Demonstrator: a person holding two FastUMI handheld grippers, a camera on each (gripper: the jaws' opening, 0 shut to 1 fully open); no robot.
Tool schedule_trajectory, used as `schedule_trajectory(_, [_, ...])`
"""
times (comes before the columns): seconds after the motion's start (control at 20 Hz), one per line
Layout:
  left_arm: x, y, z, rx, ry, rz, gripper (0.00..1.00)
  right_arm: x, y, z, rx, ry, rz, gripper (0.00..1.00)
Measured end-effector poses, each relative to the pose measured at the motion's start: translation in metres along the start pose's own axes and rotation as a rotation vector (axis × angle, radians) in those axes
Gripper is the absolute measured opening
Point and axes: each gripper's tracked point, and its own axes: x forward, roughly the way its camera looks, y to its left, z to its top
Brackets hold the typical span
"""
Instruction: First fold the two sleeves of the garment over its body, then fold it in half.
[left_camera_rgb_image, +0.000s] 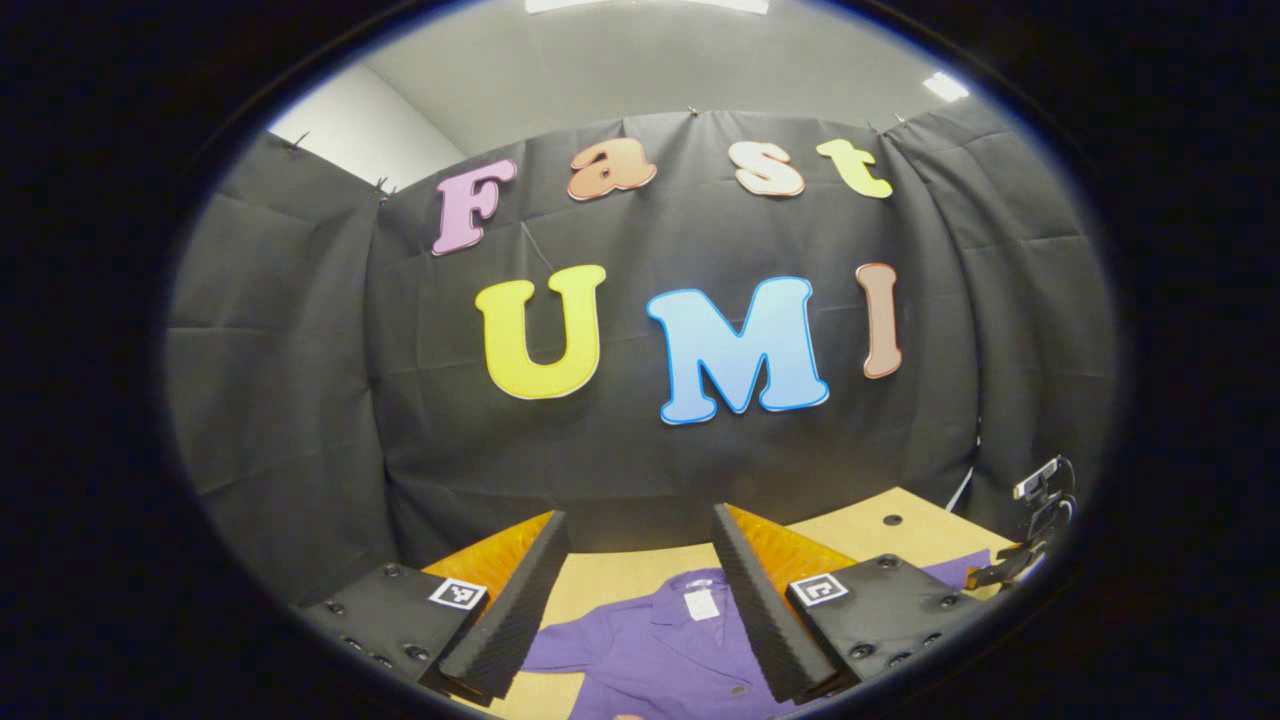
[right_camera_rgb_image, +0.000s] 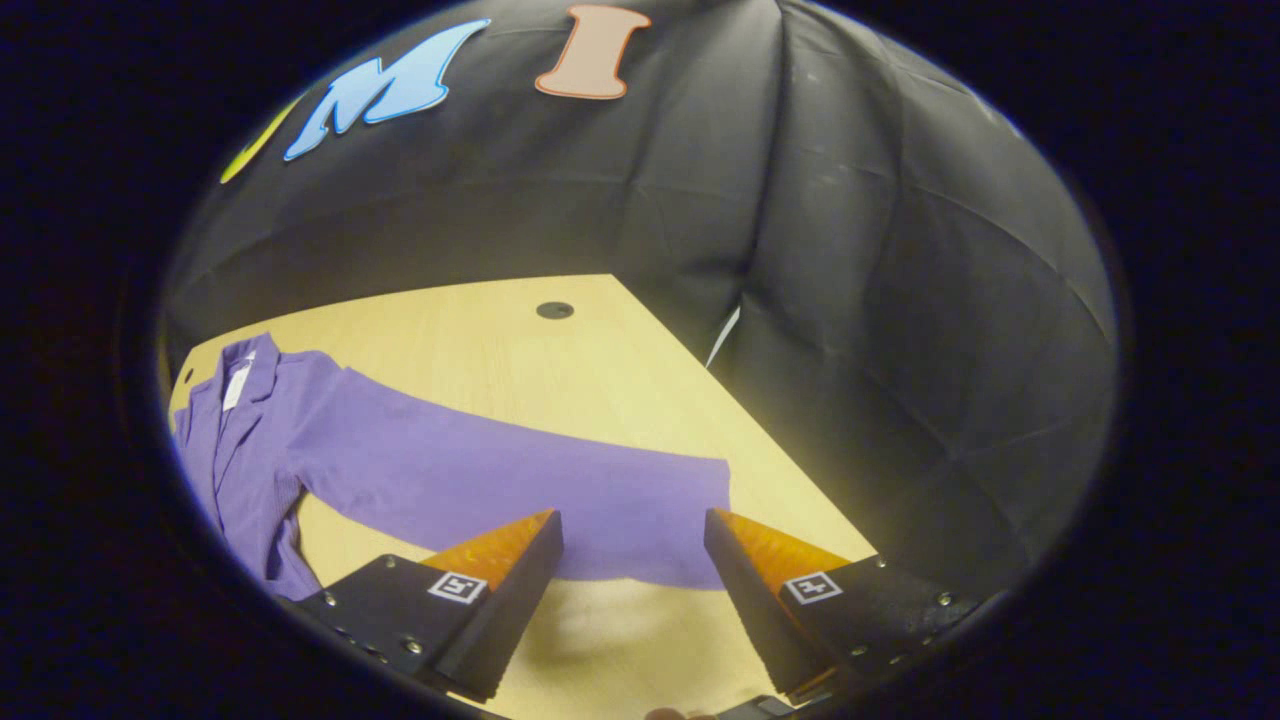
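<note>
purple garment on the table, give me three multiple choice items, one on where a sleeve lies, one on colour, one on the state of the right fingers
1. Where does the sleeve lie in the right gripper view?
A. folded over the garment's body
B. stretched out flat on the table
C. hanging off the table's edge

2. What colour is the garment?
A. purple
B. green
C. white

3. How do the fingers of the right gripper stand?
A. shut on the sleeve
B. shut on the collar
C. open, with the sleeve's end showing between them

Answers:
1 B, the sleeve runs straight out from the body across the wooden table.
2 A, both views show purple cloth.
3 C, a wide gap shows between the fingers, which grip nothing.
</note>
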Motion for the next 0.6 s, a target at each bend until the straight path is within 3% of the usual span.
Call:
schedule_trajectory(0.25, [-0.005, 0.002, -0.003, -0.005, 0.020, 0.022, 0.93, 0.022, -0.012, -0.026, 0.015, 0.081, -0.014, 0.92])
schedule_trajectory(0.6, [-0.008, 0.004, -0.005, -0.006, 0.039, 0.041, 0.93, 0.036, -0.001, -0.047, 0.076, 0.137, 0.021, 0.96])
